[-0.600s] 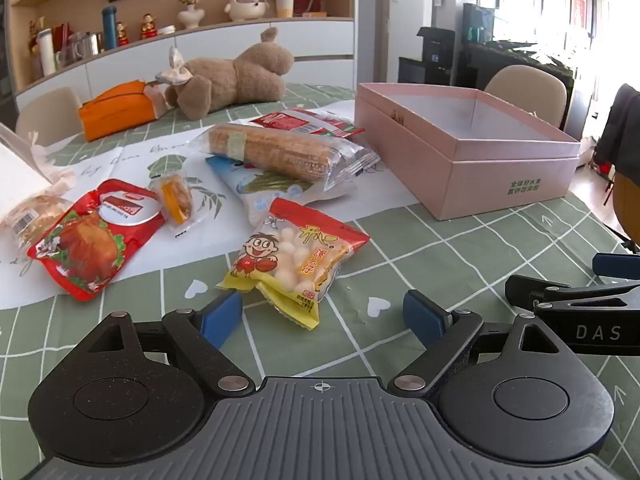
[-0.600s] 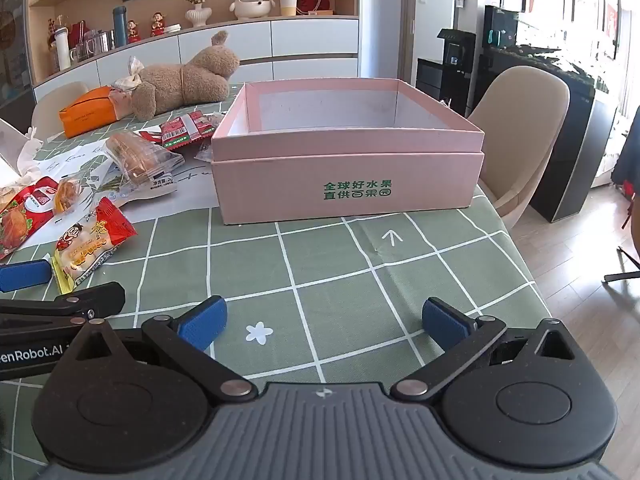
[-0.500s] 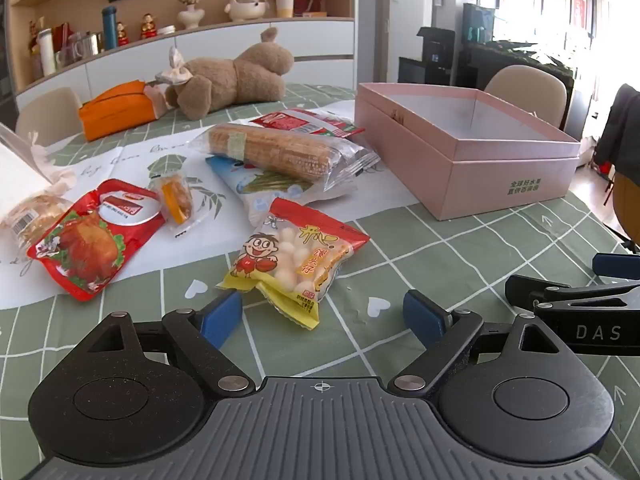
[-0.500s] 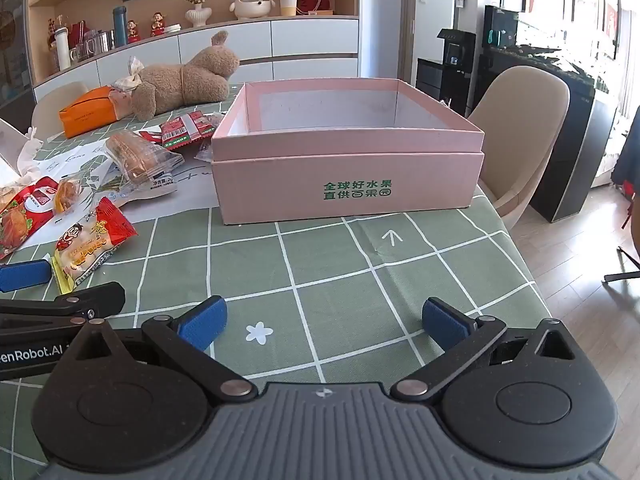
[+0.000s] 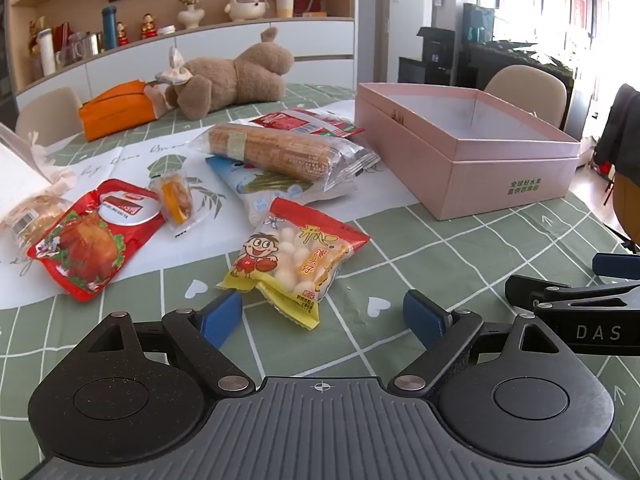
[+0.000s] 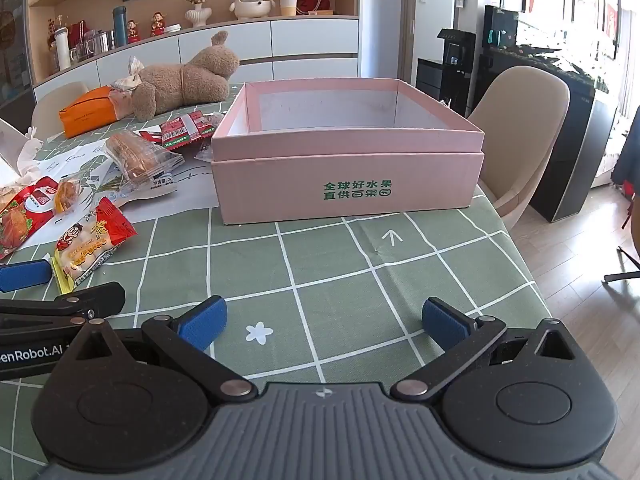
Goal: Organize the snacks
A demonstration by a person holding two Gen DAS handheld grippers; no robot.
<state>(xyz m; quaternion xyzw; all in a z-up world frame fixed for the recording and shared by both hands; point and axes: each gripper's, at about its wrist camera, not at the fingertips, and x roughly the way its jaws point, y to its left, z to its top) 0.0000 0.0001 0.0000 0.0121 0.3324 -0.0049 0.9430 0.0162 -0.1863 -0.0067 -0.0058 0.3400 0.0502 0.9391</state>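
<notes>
Table: green checked cloth (image 5: 440, 240) under both grippers.
Left gripper (image 5: 322, 316): jaws wide apart, nothing between them, hovering low.
Right gripper (image 6: 322, 322): jaws spread wide, empty, over bare cloth.
Rice-ball snack bag (image 5: 296, 256): flat at 12 o'clock, just beyond the left fingertips.
Red chicken packet (image 5: 88, 240): at 10 o'clock.
Corn pack (image 5: 280, 152): farther, atop a blue-white bag, contents unclear.
Pink box (image 6: 348, 176): open, at 12 o'clock from the right gripper.
Teddy bear (image 5: 236, 76): far edge.
</notes>
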